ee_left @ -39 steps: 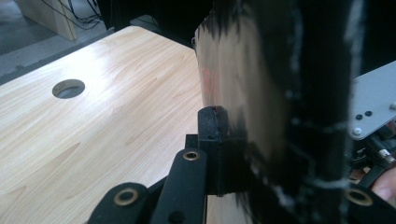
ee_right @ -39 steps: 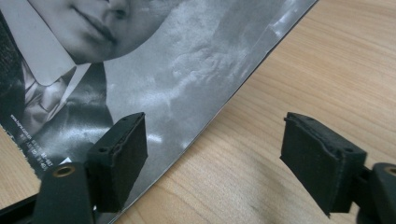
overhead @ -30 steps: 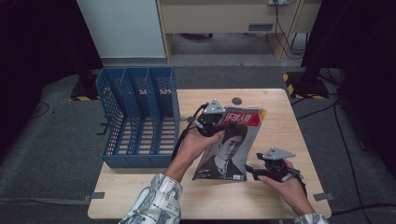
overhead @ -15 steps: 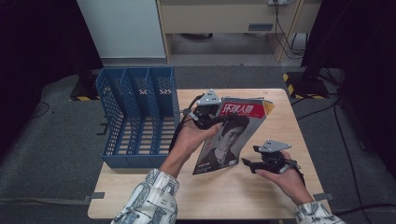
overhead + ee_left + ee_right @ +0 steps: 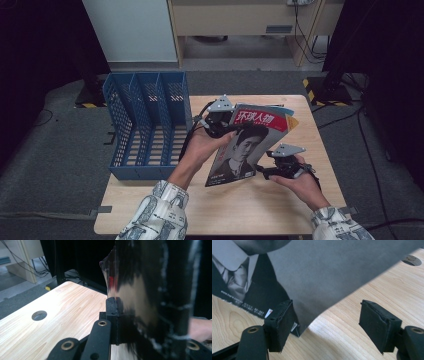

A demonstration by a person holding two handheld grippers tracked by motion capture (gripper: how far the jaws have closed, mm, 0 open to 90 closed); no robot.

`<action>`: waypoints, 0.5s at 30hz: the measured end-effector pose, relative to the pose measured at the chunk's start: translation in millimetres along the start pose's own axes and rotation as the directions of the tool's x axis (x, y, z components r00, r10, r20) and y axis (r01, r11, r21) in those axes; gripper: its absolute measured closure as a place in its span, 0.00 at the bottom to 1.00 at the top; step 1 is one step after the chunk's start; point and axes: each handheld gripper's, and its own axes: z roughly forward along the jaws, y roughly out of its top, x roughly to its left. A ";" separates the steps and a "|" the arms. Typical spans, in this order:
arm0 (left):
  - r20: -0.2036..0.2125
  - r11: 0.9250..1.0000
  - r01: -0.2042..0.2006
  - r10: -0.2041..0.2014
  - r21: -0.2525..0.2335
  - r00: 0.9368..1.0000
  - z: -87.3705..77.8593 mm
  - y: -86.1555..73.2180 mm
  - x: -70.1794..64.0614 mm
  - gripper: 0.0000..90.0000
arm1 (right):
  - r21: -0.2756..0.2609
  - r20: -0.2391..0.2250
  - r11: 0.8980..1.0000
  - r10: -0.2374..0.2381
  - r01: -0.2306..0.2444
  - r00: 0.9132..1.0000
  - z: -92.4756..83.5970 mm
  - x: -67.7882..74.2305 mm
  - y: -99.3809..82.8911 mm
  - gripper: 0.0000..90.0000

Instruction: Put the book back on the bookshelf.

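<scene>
**Glossy magazine lifted off the wooden table by one corner**

Glossy paper catches the light: a magazine with a red title band and a portrait of a person in a dark suit (image 5: 245, 145) stands tilted above the pale wooden table (image 5: 310, 135), its far left corner clenched in the left gripper (image 5: 220, 122). In the left gripper view the cover is a dark blur against the jaw, and the far jaw is lost behind it. The person's left hand hides part of the magazine's left edge in the high view.

The right gripper (image 5: 265, 170) sits low at the near right, its jaws spread apart and pressing on nothing. In the right gripper view the magazine's near corner hangs just beside the left jaw, the print along its lower edge too small to read, and bare wood shows between the pads.

A blue plastic mesh file rack with three slots (image 5: 145, 125) lies at the table's left edge, just beside the left forearm. Open tabletop stretches near and right of the magazine; a round hole (image 5: 39, 315) marks the far side.
</scene>
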 end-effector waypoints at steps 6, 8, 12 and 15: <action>0.023 1.000 0.000 0.000 -0.005 1.000 2.0 0.5 -2.9 0.96 | -0.009 -0.019 1.000 0.001 -0.001 1.000 -0.3 -0.3 3.3 0.33; 0.027 1.000 0.000 0.000 -0.006 1.000 2.2 0.7 -3.4 0.96 | -0.008 -0.022 1.000 -0.007 0.007 1.000 0.1 -1.1 3.0 0.33; 0.032 1.000 0.000 0.000 -0.010 0.999 2.9 0.6 -3.9 0.96 | -0.006 -0.041 1.000 -0.014 0.014 0.999 0.9 -0.6 2.4 0.34; 0.031 1.000 0.000 0.000 -0.005 1.000 4.0 0.1 -4.0 0.96 | -0.007 -0.058 1.000 -0.029 0.028 0.998 1.2 0.4 2.6 0.39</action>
